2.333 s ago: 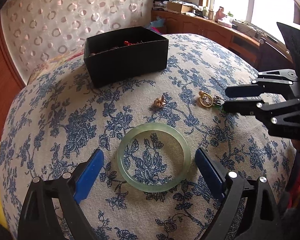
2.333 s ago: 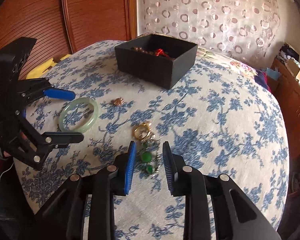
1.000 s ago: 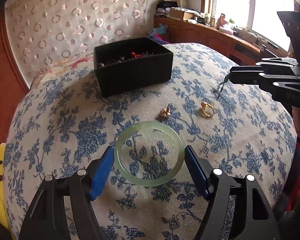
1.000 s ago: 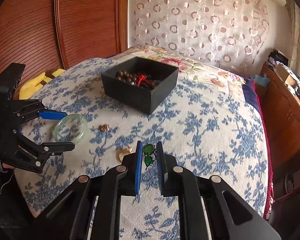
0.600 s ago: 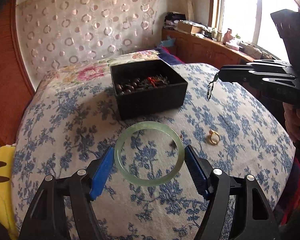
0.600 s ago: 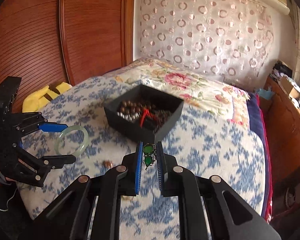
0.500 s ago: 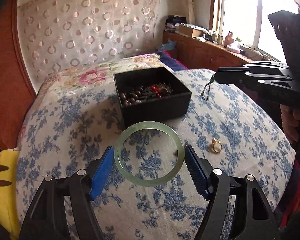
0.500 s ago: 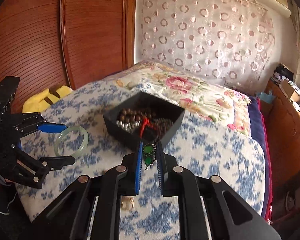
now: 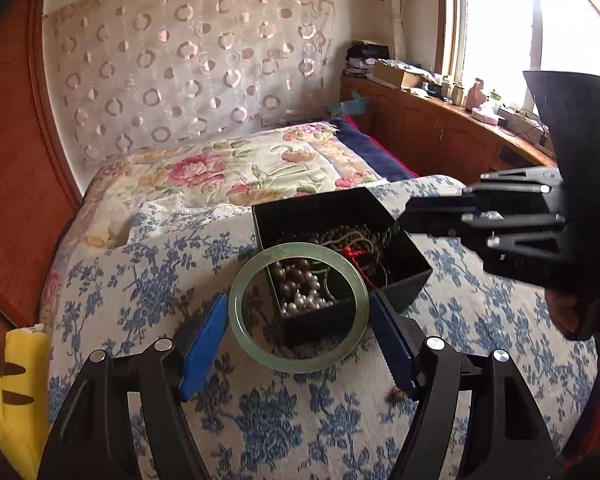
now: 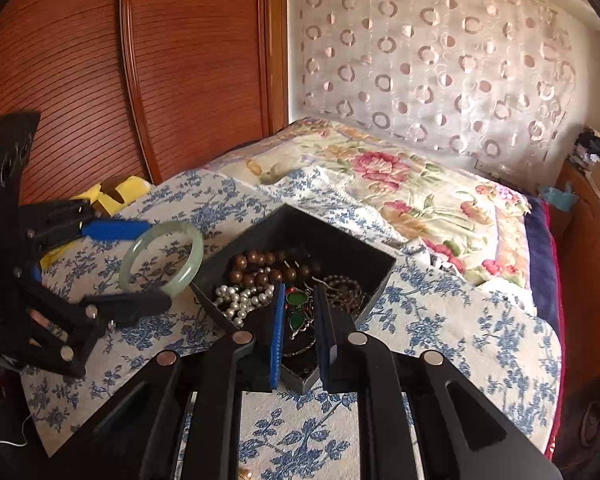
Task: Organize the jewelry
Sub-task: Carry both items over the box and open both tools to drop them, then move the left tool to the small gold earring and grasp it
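Right wrist view: the right gripper (image 10: 298, 316) hangs over the near corner of the black box (image 10: 374, 294), its blue pads closed on a green-stone pendant (image 10: 297, 308) with a thin chain dangling below.
Left wrist view: the left gripper (image 9: 299, 314) grips a pale green bangle (image 9: 236, 308) across its width, one pad on each side of the ring.
Bangle's place: held in the air just at the near-left corner of the box, partly over the pearls, not yet inside.
Box contents: brown wooden beads (image 10: 260, 266), a white pearl strand (image 10: 240, 298), a red cord (image 9: 354, 254) and dark tangled chains.
Box's place: on the blue-flowered bedspread (image 10: 440, 344), corner toward the cameras.
Step in hand, as I judge it: both pieces are being carried in for dropping.
Doing it well: bring the pendant low over a free patch before letting go, so the chain does not catch the rim or tangle with the beads.
Bangle advice: move it fully past the box wall and lower it flat; it looks hard and smooth, likely stone or glass, so a drop onto the rim could chip it.
Crowding: the two grippers are near one another over the same corner, so release one at a time.
Left behind: a small gold-coloured piece (image 9: 396, 393) lies on the bedspread beside the left gripper's right finger.
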Available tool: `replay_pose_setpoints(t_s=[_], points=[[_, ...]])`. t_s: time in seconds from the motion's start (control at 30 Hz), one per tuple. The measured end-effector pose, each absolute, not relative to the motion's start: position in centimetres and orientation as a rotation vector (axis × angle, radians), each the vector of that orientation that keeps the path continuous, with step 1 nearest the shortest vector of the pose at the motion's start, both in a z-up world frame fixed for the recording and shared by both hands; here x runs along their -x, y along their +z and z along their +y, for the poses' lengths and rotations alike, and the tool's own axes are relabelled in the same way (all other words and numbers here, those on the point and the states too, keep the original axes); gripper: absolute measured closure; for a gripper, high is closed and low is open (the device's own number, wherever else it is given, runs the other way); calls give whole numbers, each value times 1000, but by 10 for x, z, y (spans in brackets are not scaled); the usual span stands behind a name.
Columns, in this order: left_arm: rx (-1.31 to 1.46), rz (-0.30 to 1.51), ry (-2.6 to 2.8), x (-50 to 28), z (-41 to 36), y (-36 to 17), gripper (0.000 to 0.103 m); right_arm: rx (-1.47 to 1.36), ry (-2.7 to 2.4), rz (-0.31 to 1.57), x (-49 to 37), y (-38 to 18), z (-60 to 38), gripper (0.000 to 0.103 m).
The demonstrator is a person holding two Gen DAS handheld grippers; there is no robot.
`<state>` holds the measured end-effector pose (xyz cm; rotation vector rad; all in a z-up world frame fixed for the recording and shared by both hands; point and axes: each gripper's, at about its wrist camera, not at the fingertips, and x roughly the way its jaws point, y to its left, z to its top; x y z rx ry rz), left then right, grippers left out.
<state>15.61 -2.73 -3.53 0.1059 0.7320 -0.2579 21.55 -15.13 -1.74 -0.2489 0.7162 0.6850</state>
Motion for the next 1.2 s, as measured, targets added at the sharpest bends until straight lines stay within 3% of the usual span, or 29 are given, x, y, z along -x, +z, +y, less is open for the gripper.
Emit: replay_pose_setpoints(t_s=[1.0, 1.2], points=[[-172, 794, -291, -237, -73, -64, 34, 182, 570, 750, -224, -43, -211, 86], [-160, 779, -293, -233, -74, -62, 30, 187, 552, 754, -212, -43, -213, 86]])
